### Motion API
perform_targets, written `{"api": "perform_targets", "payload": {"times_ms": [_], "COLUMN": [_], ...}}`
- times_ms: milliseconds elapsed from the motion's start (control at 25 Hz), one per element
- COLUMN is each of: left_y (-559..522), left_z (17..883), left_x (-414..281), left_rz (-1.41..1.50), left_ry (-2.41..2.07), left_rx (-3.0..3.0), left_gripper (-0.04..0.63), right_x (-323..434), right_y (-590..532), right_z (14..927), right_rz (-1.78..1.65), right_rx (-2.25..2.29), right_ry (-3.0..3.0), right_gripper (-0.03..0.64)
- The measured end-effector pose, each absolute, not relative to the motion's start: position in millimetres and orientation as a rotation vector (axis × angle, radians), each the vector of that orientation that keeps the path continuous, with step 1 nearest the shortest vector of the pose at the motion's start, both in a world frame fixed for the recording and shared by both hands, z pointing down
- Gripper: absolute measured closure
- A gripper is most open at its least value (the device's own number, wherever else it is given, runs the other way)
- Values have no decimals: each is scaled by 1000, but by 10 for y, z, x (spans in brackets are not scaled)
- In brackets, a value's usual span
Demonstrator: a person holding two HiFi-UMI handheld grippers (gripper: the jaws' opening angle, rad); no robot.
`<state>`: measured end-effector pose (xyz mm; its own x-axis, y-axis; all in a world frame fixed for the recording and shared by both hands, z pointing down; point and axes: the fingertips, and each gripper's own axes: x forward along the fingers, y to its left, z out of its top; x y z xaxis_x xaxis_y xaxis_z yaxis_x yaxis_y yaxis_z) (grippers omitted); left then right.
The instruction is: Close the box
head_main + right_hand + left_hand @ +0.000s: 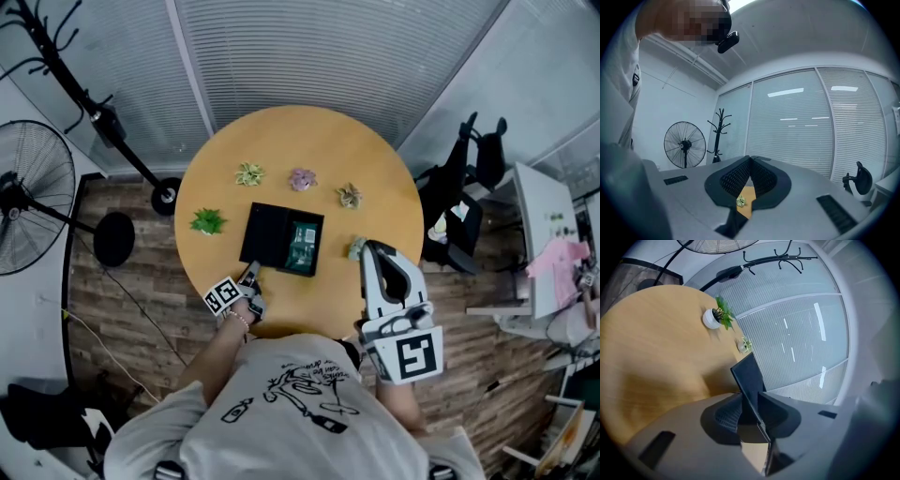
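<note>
Centrally on the round table [309,150], the open black box [281,234] begins closing: the left gripper [251,274] pinches its lid [749,378], the right gripper [367,247] waits near-right, clenched and empty, and next the lid probably swings right over the base.

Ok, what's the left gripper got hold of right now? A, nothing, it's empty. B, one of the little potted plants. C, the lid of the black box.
C: its own view shows the thin black lid clamped between the pads of the left gripper.
</note>
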<state>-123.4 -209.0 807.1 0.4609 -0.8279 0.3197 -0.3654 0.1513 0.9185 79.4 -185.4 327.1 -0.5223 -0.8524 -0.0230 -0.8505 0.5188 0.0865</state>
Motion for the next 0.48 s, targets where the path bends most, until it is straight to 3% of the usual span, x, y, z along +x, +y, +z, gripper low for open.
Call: {"api": "perform_targets", "payload": {"times_ms": [480], "left_y": [-2070], "left_z": [7897], "left_x": [-1209], "left_rz": [-398], "left_ry": [-1130], "left_rx": [1550], "left_gripper": [522], "right_x": [747], "right_y": [-1831], "right_z": [3281], "right_rz": [-147], "right_rx": [1518], "right_ry": [-2715], "right_gripper": [601]}}
